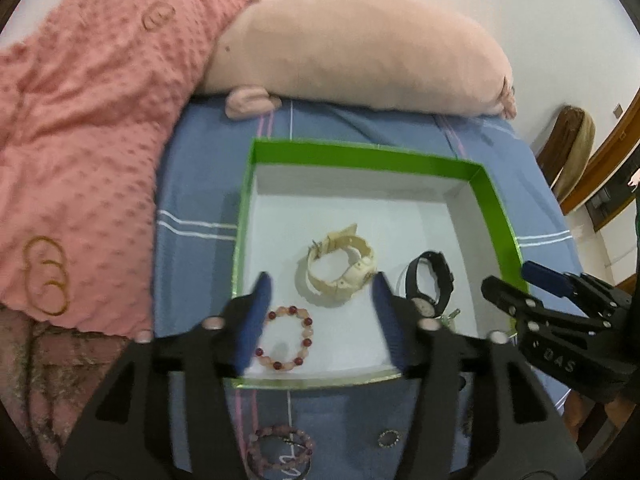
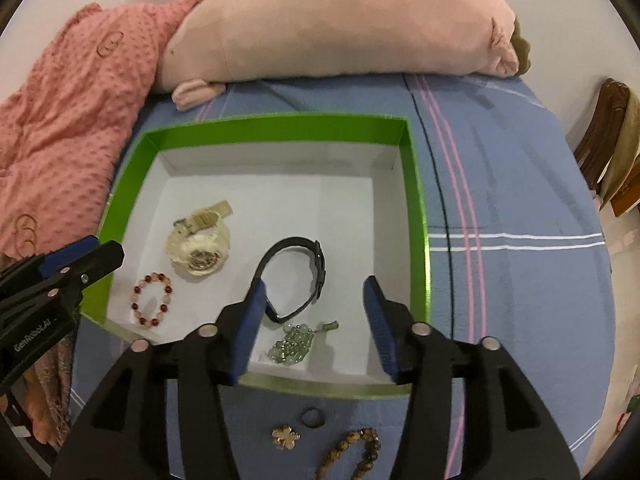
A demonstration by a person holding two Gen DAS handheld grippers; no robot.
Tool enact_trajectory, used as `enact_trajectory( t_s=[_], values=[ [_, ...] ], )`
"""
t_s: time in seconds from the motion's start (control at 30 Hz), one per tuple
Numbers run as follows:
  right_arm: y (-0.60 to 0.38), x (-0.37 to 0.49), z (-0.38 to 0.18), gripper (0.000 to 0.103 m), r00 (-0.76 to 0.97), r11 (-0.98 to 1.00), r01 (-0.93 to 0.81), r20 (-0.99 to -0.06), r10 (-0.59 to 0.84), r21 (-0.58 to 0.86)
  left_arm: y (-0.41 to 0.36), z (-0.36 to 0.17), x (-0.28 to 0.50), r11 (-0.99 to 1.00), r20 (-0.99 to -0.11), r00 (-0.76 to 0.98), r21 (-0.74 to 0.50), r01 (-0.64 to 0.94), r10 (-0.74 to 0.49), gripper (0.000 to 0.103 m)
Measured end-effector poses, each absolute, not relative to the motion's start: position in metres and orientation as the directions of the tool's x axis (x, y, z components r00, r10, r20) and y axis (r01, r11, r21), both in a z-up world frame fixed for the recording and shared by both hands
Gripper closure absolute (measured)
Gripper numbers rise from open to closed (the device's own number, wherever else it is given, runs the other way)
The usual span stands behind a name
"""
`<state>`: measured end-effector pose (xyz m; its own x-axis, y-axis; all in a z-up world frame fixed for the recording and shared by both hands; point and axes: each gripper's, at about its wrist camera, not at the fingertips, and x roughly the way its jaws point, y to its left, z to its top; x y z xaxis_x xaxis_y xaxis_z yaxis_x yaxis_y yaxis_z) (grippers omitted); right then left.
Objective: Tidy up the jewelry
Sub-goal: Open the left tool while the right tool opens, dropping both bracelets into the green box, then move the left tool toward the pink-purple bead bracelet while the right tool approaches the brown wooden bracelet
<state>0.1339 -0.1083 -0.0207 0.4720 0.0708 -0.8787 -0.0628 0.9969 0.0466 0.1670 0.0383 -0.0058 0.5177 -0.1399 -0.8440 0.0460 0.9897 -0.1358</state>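
A green-rimmed box (image 1: 360, 152) (image 2: 416, 200) with a white floor lies on the blue bedsheet. Inside lie a cream watch (image 1: 340, 268) (image 2: 200, 248), a black watch (image 1: 430, 284) (image 2: 304, 272), a red-and-pink bead bracelet (image 1: 286, 338) (image 2: 152, 300) and a green bead piece (image 2: 294, 342). My left gripper (image 1: 322, 320) is open and empty above the box's near left part. My right gripper (image 2: 312, 328) is open and empty above the green beads and also shows in the left wrist view (image 1: 516, 280). Outside the near rim lie a pink bead bracelet (image 1: 280, 452), a small ring (image 1: 388, 438) (image 2: 312, 418), a flower brooch (image 2: 286, 436) and a brown bead bracelet (image 2: 352, 452).
A pink dotted blanket (image 1: 80, 120) (image 2: 60, 120) lies left of the box, with thin gold hoops (image 1: 46, 280) on it. A long pink plush pillow (image 1: 360, 52) (image 2: 340, 28) lies behind the box. A wooden chair (image 2: 608, 140) stands at the right.
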Motion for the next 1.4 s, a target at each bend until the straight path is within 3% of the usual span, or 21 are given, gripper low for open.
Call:
enact_trajectory(
  t_s=[0.17, 0.33, 0.7, 1.4],
  values=[
    [-0.107, 0.108, 0.008, 0.025, 0.528, 0.996, -0.084, -0.846, 0.076, 0.037, 0.033, 0.018, 0.139, 0.995, -0.815, 0.570, -0.082, 0.058, -0.100, 0.018],
    [-0.113, 0.072, 0.018, 0.018, 0.543, 0.993, -0.089, -0.833, 0.109, 0.071, 0.029, 0.014, 0.112, 0.996, -0.831, 0.551, -0.049, 0.073, -0.081, 0.009],
    [-0.113, 0.019, -0.024, 0.016, 0.434, 0.993, -0.099, -0.895, 0.099, 0.062, 0.028, -0.020, 0.075, 0.998, -0.883, 0.467, -0.017, 0.063, -0.044, 0.008],
    [-0.114, 0.011, -0.065, 0.016, 0.324, 0.997, -0.066, -0.944, 0.057, 0.038, 0.035, -0.054, 0.046, 0.999, -0.932, 0.362, 0.012, 0.044, -0.005, 0.008]
  ],
)
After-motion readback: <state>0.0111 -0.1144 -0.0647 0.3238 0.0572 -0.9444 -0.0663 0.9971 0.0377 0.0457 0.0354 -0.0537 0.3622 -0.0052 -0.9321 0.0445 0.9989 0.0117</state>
